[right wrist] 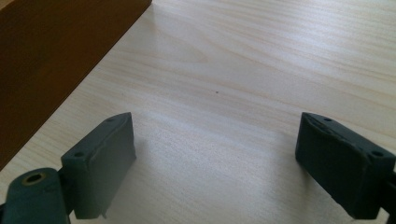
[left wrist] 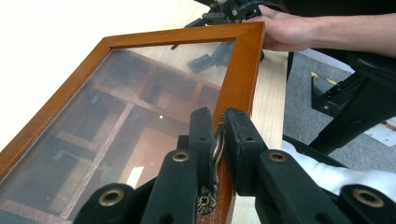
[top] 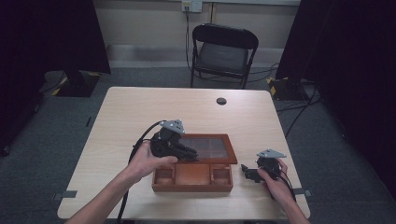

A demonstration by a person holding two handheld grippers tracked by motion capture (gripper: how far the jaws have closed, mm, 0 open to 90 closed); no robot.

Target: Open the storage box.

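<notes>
A brown wooden box (top: 192,183) with several compartments stands near the table's front edge. Its glass-paned lid (top: 208,148) is tilted up and back. My left gripper (top: 189,153) is at the lid's front edge. In the left gripper view, the gripper (left wrist: 219,120) is shut on a small ornate metal latch (left wrist: 215,156) fixed to the lid's wooden frame (left wrist: 243,70), and the compartments show through the glass. My right gripper (top: 247,171) rests on the table just right of the box. Its jaws (right wrist: 215,154) stand wide open over bare wood, with the box's side wall (right wrist: 56,56) at the left.
The light wooden table (top: 140,121) has a round cable hole (top: 221,101) near its far edge. A black folding chair (top: 223,53) stands behind the table. Dark curtains hang at both sides.
</notes>
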